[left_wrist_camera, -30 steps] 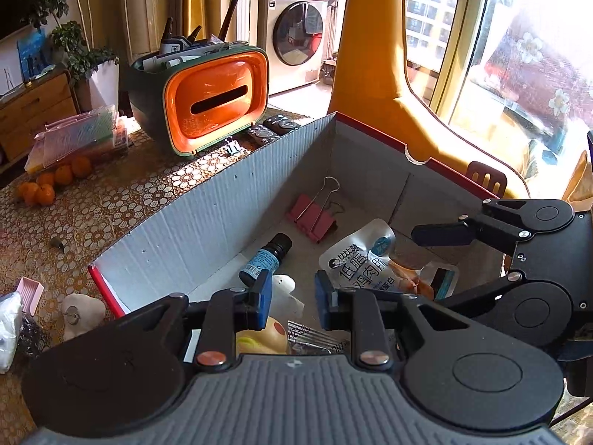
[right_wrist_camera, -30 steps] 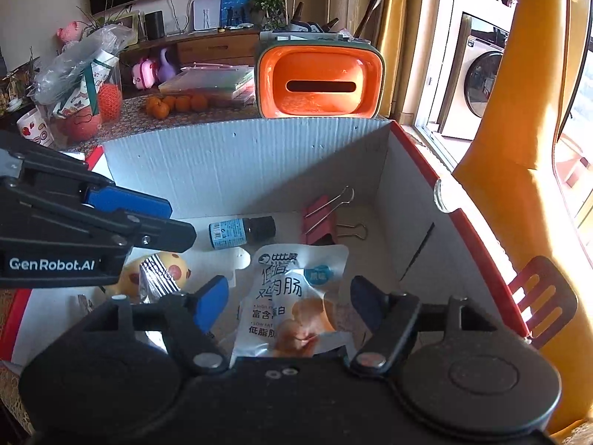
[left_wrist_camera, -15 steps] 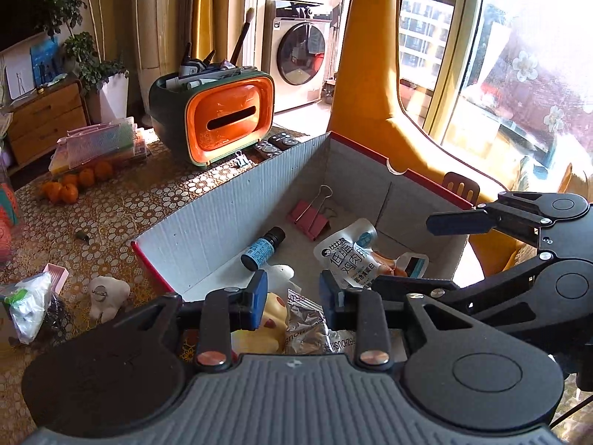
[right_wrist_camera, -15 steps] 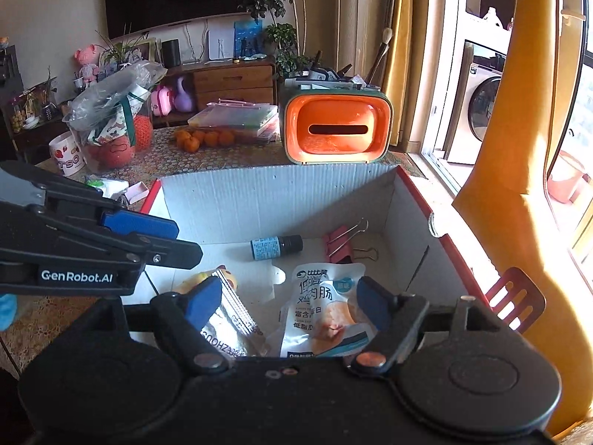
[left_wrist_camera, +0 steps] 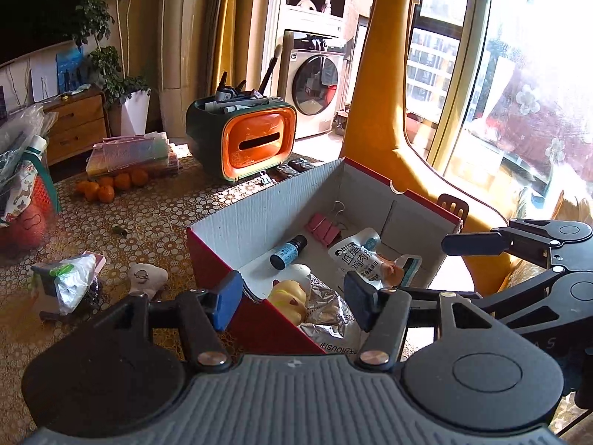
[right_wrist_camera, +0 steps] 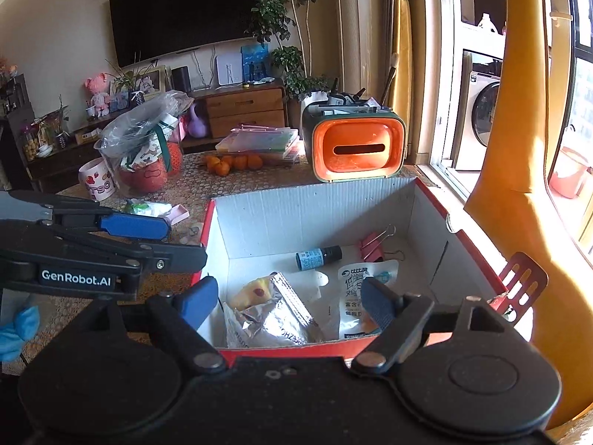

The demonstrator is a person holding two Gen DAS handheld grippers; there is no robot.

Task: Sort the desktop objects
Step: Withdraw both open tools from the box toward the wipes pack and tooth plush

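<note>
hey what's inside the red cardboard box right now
Inside the red cardboard box: a small blue-labelled bottle, pink binder clips, a white snack pouch, a silver foil packet and a yellow toy partly under the foil. Anything beneath these is hidden.

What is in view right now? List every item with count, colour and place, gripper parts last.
Cardboard box: one, red outside, white inside, on the table.
Small bottle: one, dark with blue label, lying in the box.
Binder clips: pink, in the box's far corner; count unclear.
Food pouch: one, white, printed, in the box.
Foil packet: one, silver, near the box's front wall.
Yellow toy: one, partly under the foil packet.
Organiser: one, green with orange front, behind the box.
Oranges: several, orange, on the table.
Mug: one, white with pink print, table's left.
Left gripper: black, blue pads, jaws opening, nothing between them.
Right gripper: black, blue pads, jaws opening, empty.
</note>
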